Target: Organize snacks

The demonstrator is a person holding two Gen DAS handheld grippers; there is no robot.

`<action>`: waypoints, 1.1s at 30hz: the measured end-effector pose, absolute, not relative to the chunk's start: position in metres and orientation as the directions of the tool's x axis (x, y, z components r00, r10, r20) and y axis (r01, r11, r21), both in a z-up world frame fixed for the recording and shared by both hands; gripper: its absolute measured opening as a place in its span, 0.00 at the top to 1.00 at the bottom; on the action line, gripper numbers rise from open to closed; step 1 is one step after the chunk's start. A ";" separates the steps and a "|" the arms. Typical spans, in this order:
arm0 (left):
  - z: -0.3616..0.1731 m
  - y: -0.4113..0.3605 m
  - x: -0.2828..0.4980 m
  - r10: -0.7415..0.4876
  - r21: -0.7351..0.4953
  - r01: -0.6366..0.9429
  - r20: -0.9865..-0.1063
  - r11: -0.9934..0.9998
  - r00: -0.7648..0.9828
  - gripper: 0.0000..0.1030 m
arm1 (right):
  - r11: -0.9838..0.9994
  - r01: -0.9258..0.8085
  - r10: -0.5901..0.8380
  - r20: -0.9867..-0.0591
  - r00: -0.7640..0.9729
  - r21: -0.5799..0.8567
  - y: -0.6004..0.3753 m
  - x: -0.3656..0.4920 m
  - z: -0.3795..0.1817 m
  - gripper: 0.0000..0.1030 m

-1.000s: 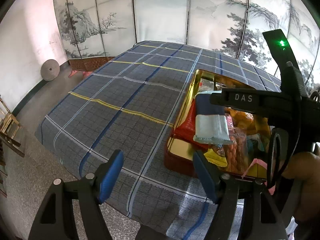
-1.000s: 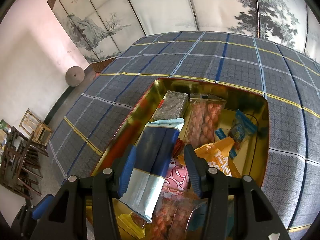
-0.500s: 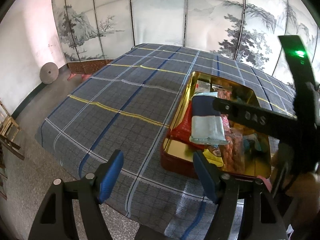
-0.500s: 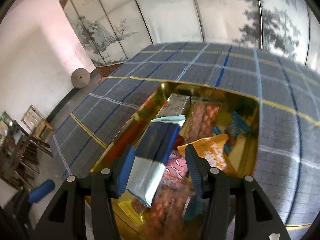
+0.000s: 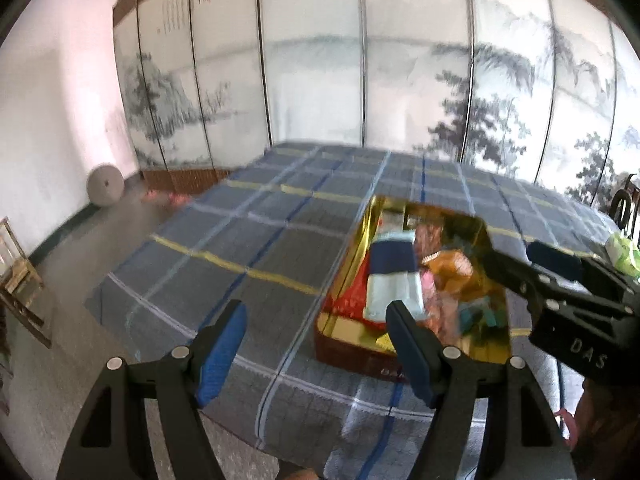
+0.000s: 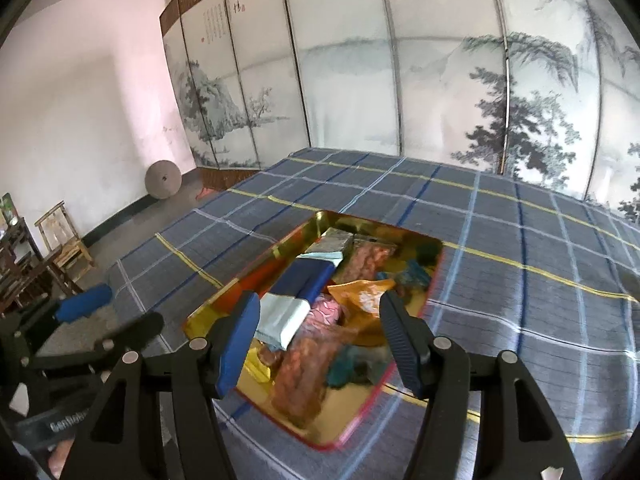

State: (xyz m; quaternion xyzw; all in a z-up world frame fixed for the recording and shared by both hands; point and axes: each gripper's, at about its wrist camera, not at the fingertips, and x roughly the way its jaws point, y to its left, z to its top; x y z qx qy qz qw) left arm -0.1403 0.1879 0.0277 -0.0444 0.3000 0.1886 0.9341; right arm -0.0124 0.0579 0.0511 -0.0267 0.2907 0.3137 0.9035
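Both grippers, left (image 5: 316,344) and right (image 6: 320,336), gape empty above the tin (image 6: 224,312); the blue pack (image 6: 298,296) (light, crinkly, probably slippery) wants pinching mid-length.

Black plastic left gripper (image 5: 314,344), blue-padded fingers (image 5: 220,346), silver screws, right gripper (image 6: 320,338) alike, white "DAS" lettering

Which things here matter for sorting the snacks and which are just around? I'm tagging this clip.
Job: gold tin; blue-and-white packet; orange bag; both open grippers, left, right.

Around: plaid cloth; painted screen; wooden chair.
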 end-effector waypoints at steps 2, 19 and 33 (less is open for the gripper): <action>0.040 0.180 -0.151 0.347 0.034 -0.387 -0.522 0.921 0.780 0.29 | 0.807 -0.577 0.548 -0.529 0.648 0.129 0.049 -0.018 0.056 0.42; 0.128 0.147 -0.214 0.317 0.016 -0.330 -0.327 0.944 0.890 0.14 | 0.833 -0.537 0.539 -0.408 0.736 0.131 -0.001 -0.066 0.097 0.35; 0.122 0.146 -0.212 0.326 0.002 -0.351 -0.380 0.936 0.866 0.14 | 0.851 -0.515 0.508 -0.401 0.762 0.101 -0.009 -0.077 0.096 0.30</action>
